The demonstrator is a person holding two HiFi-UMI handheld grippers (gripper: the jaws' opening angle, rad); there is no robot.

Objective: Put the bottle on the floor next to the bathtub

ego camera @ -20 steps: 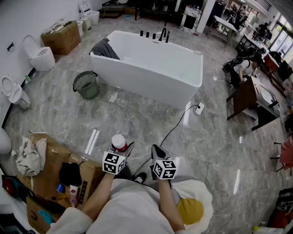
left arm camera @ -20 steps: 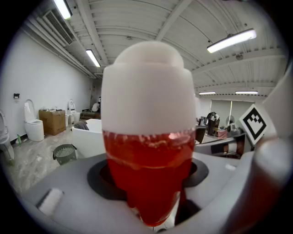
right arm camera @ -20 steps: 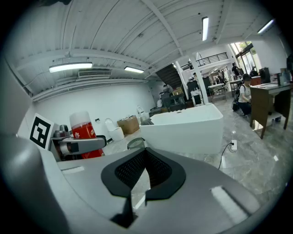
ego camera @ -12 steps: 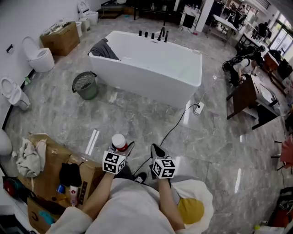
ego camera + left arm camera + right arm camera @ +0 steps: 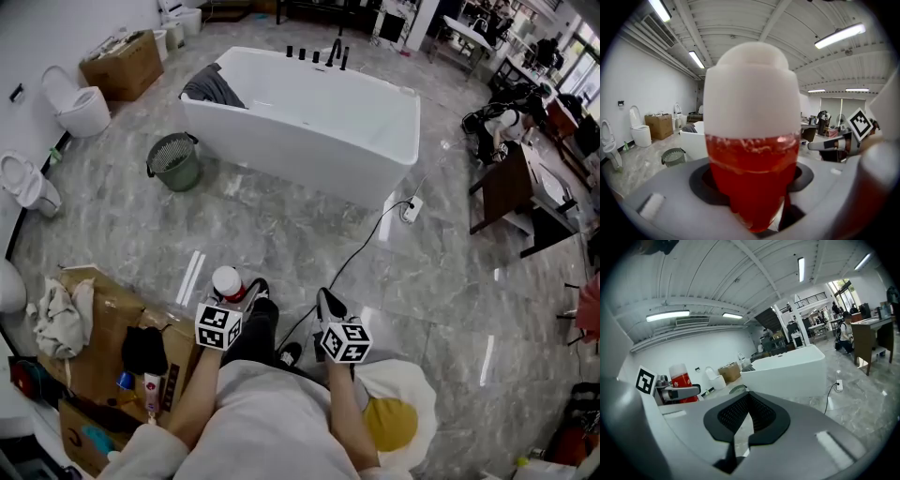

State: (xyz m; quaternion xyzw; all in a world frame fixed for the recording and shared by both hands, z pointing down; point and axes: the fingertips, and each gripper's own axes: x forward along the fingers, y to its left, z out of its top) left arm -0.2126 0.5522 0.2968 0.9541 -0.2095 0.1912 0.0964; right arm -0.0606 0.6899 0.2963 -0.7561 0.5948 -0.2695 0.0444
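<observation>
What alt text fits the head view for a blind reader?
The left gripper holds a red bottle with a white cap over the grey marble floor, well short of the white bathtub. The right gripper beside it is shut and empty; a green bin stands left of the bathtub.

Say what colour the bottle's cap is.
White cap on the bottle, clearest in the left gripper view.

bathtub (image 5: 309, 131) ahead | bin (image 5: 174, 161) left of bathtub | bottle (image 5: 226, 282) in left claw (image 5: 242, 292), well short of bathtub

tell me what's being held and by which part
The left gripper holds the red bottle by its lower body; the right gripper is shut and empty.
</observation>
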